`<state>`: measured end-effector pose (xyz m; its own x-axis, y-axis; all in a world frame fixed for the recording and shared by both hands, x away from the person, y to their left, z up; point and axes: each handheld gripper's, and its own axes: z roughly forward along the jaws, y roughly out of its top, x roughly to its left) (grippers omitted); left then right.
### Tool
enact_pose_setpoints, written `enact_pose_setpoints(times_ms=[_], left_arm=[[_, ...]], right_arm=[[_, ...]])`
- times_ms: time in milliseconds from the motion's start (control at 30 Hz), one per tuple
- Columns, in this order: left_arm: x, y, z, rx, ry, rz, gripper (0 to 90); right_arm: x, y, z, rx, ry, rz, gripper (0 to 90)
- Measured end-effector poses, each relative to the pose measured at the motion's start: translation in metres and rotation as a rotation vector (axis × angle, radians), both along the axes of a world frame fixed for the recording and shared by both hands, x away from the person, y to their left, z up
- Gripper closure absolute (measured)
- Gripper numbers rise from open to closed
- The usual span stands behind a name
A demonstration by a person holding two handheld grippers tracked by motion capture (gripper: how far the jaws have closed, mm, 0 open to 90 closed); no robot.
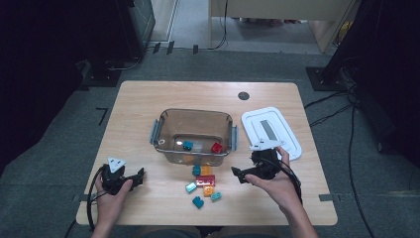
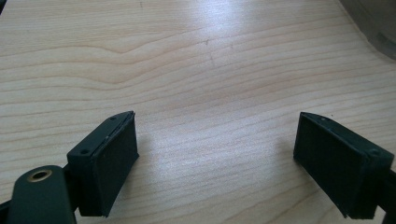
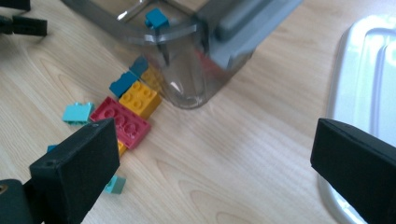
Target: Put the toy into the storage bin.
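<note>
The right gripper (image 1: 236, 173), held in the person's right hand (image 1: 277, 186), points left across the wooden table (image 1: 148, 99) toward a loose cluster of toy bricks; its jaws stand wide apart with nothing between them. The left gripper (image 1: 141, 174) sits low at the near left, pointing right toward the same cluster, jaws likewise spread and empty over bare wood.

The bricks lie between the two grippers, just in front of the clear plastic container (image 1: 163, 119). The red brick (image 1: 205, 180) is the longest piece; in the high view its long axis runs left to right, parallel to the container's near wall. The right gripper view shows that red brick (image 3: 122, 122) close up with its studs facing up, an orange brick (image 3: 140, 99) touching its far end, a dark teal brick (image 3: 123, 82) beyond that, and a light teal brick (image 3: 78, 112) just beside it.

The high view adds what lies inside the container: a teal brick (image 1: 187, 145) and a red brick (image 1: 216, 147) on its floor. The white lid (image 1: 285, 129) lies flat, right of the container.
</note>
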<state>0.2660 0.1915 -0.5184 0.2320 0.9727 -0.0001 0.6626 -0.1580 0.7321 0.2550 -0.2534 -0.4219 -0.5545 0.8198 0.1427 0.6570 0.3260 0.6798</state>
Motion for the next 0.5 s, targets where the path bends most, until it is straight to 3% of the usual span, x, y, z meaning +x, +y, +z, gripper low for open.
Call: enact_pose_setpoints(times_ms=[267, 500], left_arm=[[0.000, 0.000, 0.000, 0.000, 0.000, 0.000, 13.5], [0.000, 0.000, 0.000, -0.001, 0.000, 0.001, 13.5]], right_arm=[[-0.016, -0.001, -0.037, 0.023, 0.014, -0.034, 5.6], [-0.022, -0.001, -0.050, 0.026, -0.006, -0.078, 11.8]])
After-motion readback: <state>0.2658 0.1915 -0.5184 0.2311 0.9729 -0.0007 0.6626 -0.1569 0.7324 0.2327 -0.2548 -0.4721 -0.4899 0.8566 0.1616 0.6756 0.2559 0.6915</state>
